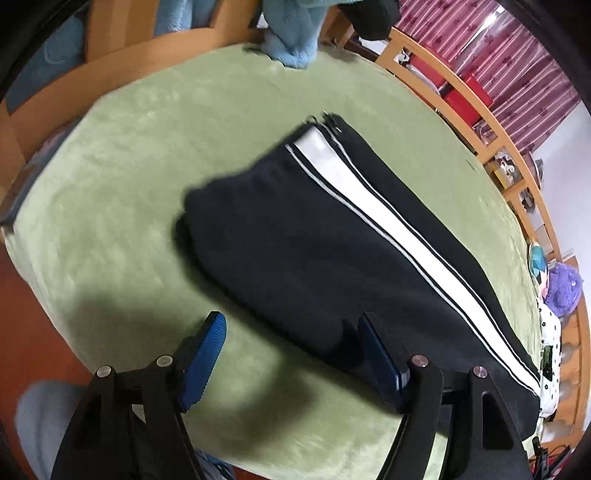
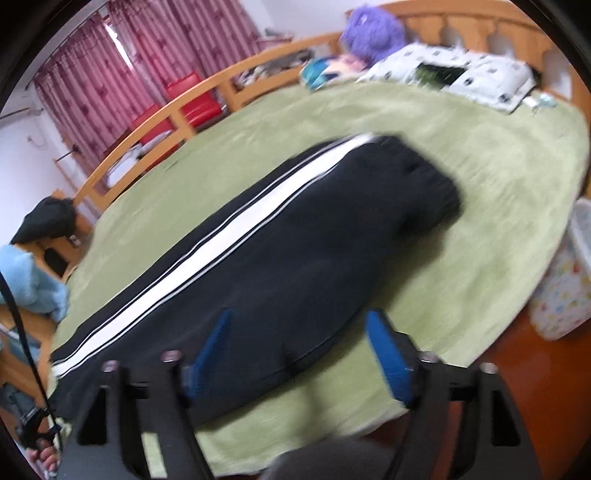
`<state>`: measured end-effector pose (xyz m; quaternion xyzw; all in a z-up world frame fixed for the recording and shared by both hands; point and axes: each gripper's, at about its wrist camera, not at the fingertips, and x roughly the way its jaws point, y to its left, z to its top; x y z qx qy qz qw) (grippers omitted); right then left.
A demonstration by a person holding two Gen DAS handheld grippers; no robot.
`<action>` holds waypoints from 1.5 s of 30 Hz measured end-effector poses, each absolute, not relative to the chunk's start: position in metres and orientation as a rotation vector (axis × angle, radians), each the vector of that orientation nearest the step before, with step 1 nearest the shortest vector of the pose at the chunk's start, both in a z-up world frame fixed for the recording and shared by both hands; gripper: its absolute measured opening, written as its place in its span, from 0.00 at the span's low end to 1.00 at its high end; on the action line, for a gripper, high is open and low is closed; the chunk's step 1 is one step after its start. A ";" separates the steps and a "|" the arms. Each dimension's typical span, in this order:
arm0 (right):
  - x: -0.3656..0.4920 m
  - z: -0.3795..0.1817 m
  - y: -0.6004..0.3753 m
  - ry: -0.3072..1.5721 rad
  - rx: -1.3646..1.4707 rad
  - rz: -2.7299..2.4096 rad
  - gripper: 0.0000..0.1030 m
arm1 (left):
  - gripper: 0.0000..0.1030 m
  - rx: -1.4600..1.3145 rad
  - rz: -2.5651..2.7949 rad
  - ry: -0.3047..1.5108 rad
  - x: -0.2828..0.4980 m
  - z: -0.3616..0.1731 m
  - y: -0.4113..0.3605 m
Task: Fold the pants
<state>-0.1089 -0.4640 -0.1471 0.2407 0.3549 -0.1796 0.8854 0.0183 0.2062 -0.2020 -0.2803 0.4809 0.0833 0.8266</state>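
Note:
Black pants [image 1: 314, 251] with a white side stripe [image 1: 369, 199] lie in a long flat bundle on the green bed cover [image 1: 129, 166]. They also show in the right wrist view [image 2: 277, 266], blurred. My left gripper [image 1: 291, 325] is open above the near edge of the pants, holding nothing. Its right finger [image 1: 380, 354] is over the black cloth and its left finger [image 1: 207, 354] is over the cover. My right gripper [image 2: 299, 325] is open and empty above the near edge of the pants.
A blue blanket [image 1: 291, 33] lies at the far edge of the bed. A wooden bed rail [image 1: 480, 118] runs along the right side. A purple plush toy [image 2: 373, 33] and a patterned pillow [image 2: 461, 74] sit at the head. A printed basket [image 2: 565, 280] stands beside the bed.

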 end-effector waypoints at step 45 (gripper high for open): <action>-0.013 -0.133 -0.542 0.761 0.380 -0.352 0.70 | 0.70 -0.324 0.242 0.945 0.096 -0.146 0.180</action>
